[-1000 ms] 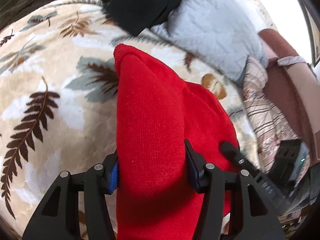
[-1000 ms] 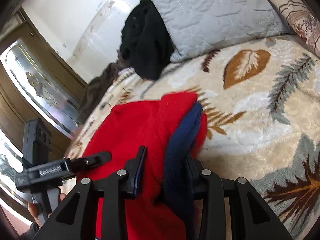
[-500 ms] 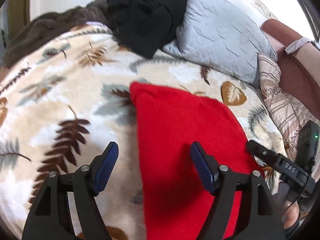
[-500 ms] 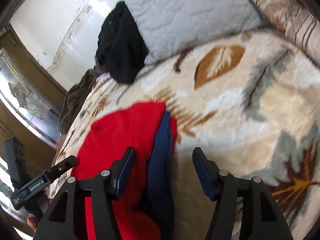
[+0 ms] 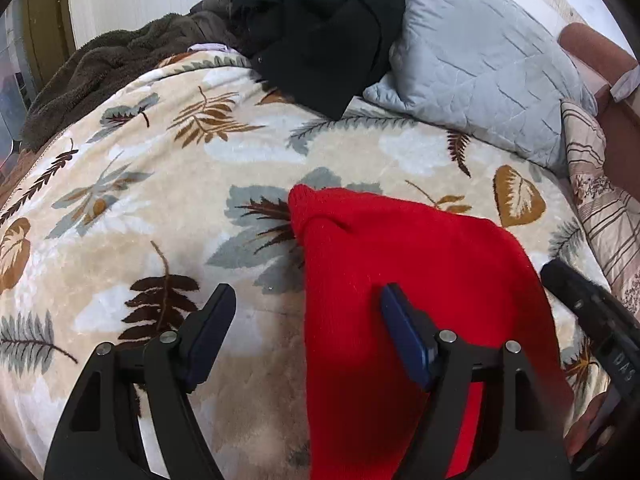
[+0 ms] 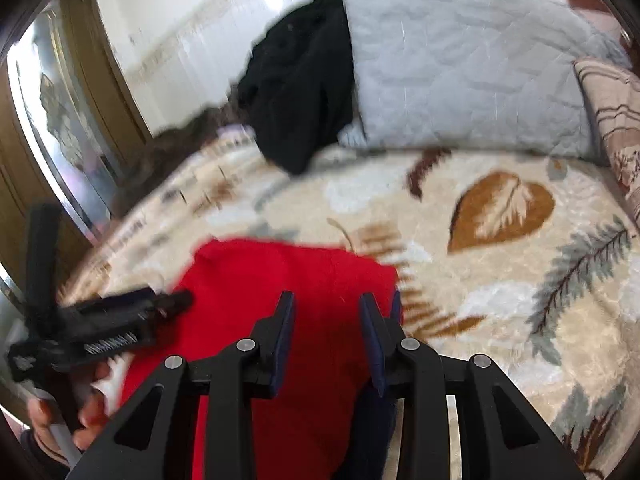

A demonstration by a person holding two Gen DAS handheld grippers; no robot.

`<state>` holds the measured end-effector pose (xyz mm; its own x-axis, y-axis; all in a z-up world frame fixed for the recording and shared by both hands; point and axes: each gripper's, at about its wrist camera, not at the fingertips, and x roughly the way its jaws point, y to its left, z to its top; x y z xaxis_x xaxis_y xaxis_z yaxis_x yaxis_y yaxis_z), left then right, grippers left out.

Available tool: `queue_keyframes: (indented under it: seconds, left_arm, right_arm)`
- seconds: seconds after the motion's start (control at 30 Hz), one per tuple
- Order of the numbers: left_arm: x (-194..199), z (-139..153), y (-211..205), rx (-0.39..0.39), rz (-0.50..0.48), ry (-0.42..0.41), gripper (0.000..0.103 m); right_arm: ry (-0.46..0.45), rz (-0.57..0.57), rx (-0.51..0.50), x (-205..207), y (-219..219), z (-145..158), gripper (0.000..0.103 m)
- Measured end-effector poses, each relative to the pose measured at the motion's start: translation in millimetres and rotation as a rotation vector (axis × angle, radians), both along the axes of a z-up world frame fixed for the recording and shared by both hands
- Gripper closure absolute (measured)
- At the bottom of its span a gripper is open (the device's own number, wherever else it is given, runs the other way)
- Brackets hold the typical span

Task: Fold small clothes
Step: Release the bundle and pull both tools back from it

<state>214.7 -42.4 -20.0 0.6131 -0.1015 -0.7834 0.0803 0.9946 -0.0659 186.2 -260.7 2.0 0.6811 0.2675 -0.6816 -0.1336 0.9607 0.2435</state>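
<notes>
A red knitted garment (image 5: 420,280) lies folded flat on the leaf-patterned blanket (image 5: 120,240). My left gripper (image 5: 308,320) hovers open over its left edge, its right finger above the red cloth and its left finger above bare blanket. In the right wrist view the red garment (image 6: 260,280) has a navy edge (image 6: 396,304) along its right side. My right gripper (image 6: 328,320) is over that side with its jaws closing; red cloth shows in the gap and the pads do not press on it. The left gripper (image 6: 100,328) is at the garment's left, held by a hand (image 6: 92,412).
A black garment (image 5: 320,32) and a grey quilted pillow (image 5: 480,72) lie at the head of the bed. A brown fuzzy throw (image 5: 100,68) is at the far left and a striped pillow (image 5: 604,208) at the right. A mirrored door (image 6: 60,128) stands left.
My left gripper let go of the red garment, opened wide and drew back; the garment now lies flat. My right gripper released the navy edge, opened, then narrowed while shifting left over the red cloth.
</notes>
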Motion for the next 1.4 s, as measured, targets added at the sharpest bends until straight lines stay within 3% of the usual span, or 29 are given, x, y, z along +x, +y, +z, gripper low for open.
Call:
queue_keyframes:
  seconds: [0.1, 0.2, 0.23, 0.43, 0.53, 0.6, 0.7, 0.77, 0.93, 1.0, 1.07, 1.13, 1.27, 1.33, 1.4]
  left_arm:
    - [6, -7, -5, 0.019, -0.006, 0.012, 0.025]
    - [8, -15, -7, 0.032, -0.004, 0.019, 0.023]
    - [7, -15, -8, 0.039, -0.002, 0.014, 0.022]
    - [0, -5, 1, 0.025, 0.011, 0.009, 0.022]
    - [-18, 12, 11, 0.000, 0.019, -0.040, 0.022]
    - [-30, 14, 15, -0.008, 0.013, -0.043, 0.022]
    - [-36, 1, 15, 0.008, 0.012, -0.012, 0.021]
    - [-38, -4, 12, 0.015, 0.020, -0.011, 0.020]
    - [-56, 11, 14, 0.024, 0.035, -0.016, 0.021]
    - [-70, 14, 17, 0.020, 0.023, -0.025, 0.021]
    - [-80, 7, 14, 0.044, 0.019, -0.021, 0.020]
    - [-86, 4, 12, 0.063, 0.022, -0.019, 0.020]
    - [-108, 15, 13, 0.084, 0.034, -0.033, 0.020]
    - [-125, 16, 17, 0.088, 0.053, -0.043, 0.020]
    - [-137, 13, 21, 0.084, 0.060, -0.035, 0.020]
  right_arm:
    - [0.100, -0.025, -0.054, 11, 0, -26, 0.071]
    - [0.119, -0.065, 0.022, 11, -16, -30, 0.056]
    - [0.124, -0.074, 0.052, 10, -20, -31, 0.056]
    - [0.014, -0.069, 0.095, -25, -24, -4, 0.056]
    - [-0.038, -0.014, 0.107, -49, -19, 8, 0.054]
    - [-0.029, 0.016, 0.070, -58, -12, 4, 0.055]
    - [0.055, 0.016, -0.045, -58, 0, -18, 0.057]
    - [0.068, -0.006, -0.027, -60, -1, -27, 0.057]
    - [0.043, -0.035, 0.030, -84, -10, -6, 0.055]
    - [0.058, -0.044, -0.008, -92, -10, -6, 0.055]
    - [0.096, -0.084, -0.052, -92, -10, -17, 0.046]
    - [0.104, -0.111, -0.031, -96, -12, -16, 0.044]
    - [0.032, -0.195, -0.050, -128, -16, 11, 0.037]
    - [0.012, -0.240, -0.044, -150, -21, 20, 0.012]
    - [0.015, -0.278, -0.060, -167, -24, 23, 0.004]
